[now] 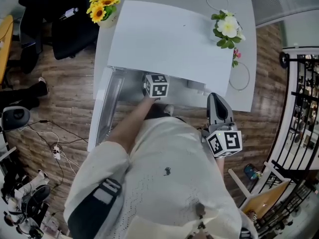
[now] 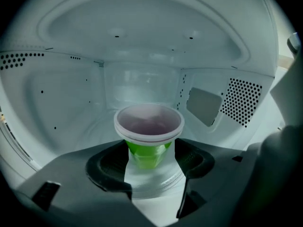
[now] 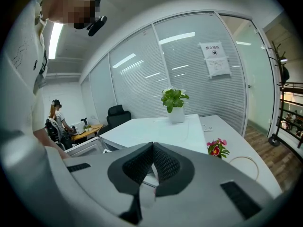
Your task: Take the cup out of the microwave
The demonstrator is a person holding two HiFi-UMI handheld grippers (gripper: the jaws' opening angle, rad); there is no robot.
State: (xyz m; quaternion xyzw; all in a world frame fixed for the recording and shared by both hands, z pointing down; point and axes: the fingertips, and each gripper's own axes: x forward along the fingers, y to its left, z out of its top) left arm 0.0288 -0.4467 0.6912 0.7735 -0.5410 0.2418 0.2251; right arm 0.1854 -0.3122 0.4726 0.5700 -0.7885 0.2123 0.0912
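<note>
A green cup (image 2: pixel 147 148) with a wide white rim stands upright on the glass turntable (image 2: pixel 151 182) inside the white microwave (image 1: pixel 169 44). The microwave door (image 1: pixel 107 106) hangs open at the left. My left gripper (image 2: pixel 151 163) is inside the cavity and open, its dark pads (image 2: pixel 106 167) on either side of the cup's lower part with a gap on each side. In the head view only its marker cube (image 1: pixel 156 85) shows at the oven mouth. My right gripper (image 3: pixel 152 149) is shut on nothing, held to the right of the microwave (image 1: pixel 215 98).
The microwave sits on a white table (image 1: pixel 241 14) with yellow flowers (image 1: pixel 102 8), a white-flowered plant (image 1: pixel 227 29) and a small pink flower (image 1: pixel 235 56). A wooden chair (image 1: pixel 259 195) and a metal railing (image 1: pixel 299 108) stand at the right. A person sits at a far desk (image 3: pixel 56 119).
</note>
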